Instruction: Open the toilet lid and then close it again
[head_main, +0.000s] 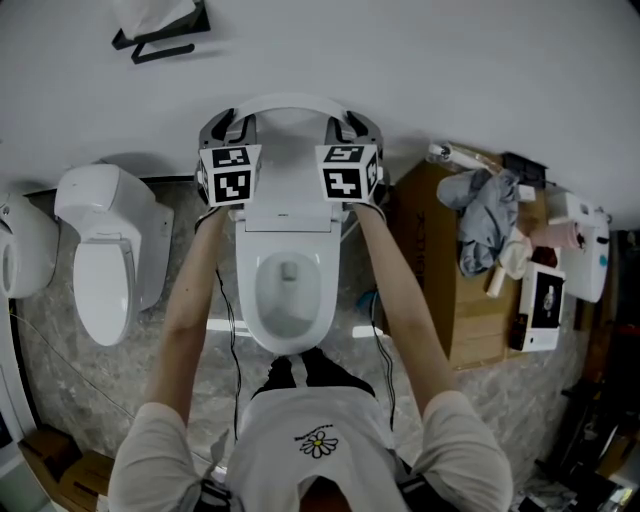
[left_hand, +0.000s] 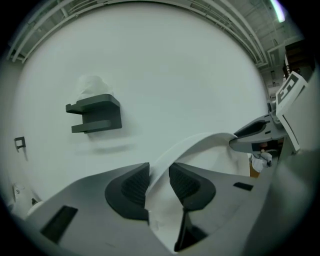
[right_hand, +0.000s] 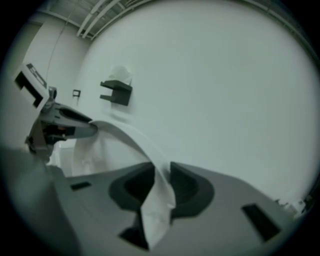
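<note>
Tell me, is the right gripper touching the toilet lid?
Touching: the right gripper view shows the right gripper clamped on the toilet lid rim, both jaws against it.

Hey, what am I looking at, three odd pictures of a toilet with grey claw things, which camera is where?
No robot: a person holds a two-jaw gripper in each hand. The head view comes from a camera on the person's head, looking down at a toilet with its lid raised. The other two cameras ride on the left gripper and right gripper, looking along their jaws. Each gripper is clamped on the lid's top rim. Beside it stand a second toilet and a cardboard box.
</note>
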